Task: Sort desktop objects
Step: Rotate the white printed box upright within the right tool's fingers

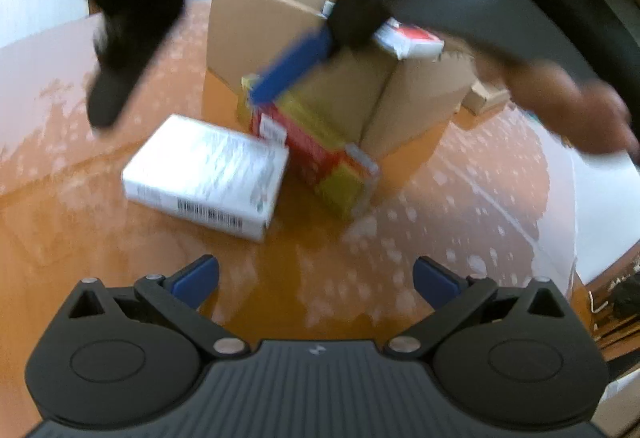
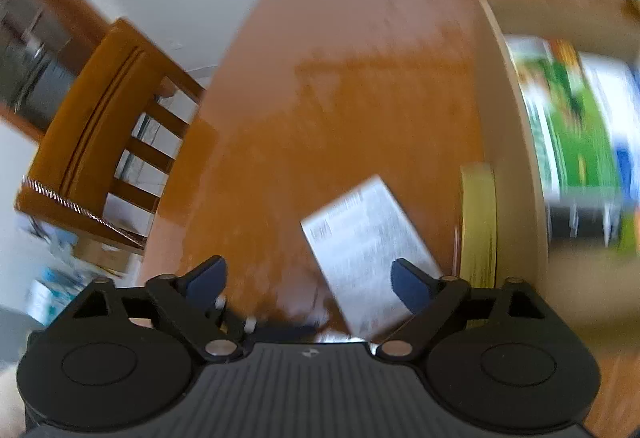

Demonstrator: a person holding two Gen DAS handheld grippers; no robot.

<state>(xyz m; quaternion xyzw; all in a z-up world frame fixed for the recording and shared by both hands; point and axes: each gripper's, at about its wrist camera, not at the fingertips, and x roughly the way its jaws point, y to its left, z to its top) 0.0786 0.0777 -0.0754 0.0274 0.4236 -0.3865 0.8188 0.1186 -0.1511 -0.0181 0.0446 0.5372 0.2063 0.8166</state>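
Note:
A white box [image 1: 204, 177] with a barcode lies flat on the orange table [image 1: 100, 238]. Beside it a red and yellow box [image 1: 320, 145] leans against a cardboard box [image 1: 272, 29]. My right gripper [image 1: 180, 105] hovers above the white box, fingers wide apart with nothing in them. From the right wrist, the right gripper [image 2: 308, 280] stands open over the white box [image 2: 360, 238], and the yellow box edge [image 2: 478, 226] rests against the cardboard wall [image 2: 512, 157]. My left gripper [image 1: 316, 278] is open and empty, short of the white box.
A red and white pack [image 1: 412, 39] sits on the cardboard box's top edge. A green carton [image 2: 568, 117] lies inside the cardboard box. A wooden chair [image 2: 92, 137] stands off the table's left side. A person's hand [image 1: 560, 97] holds the right gripper.

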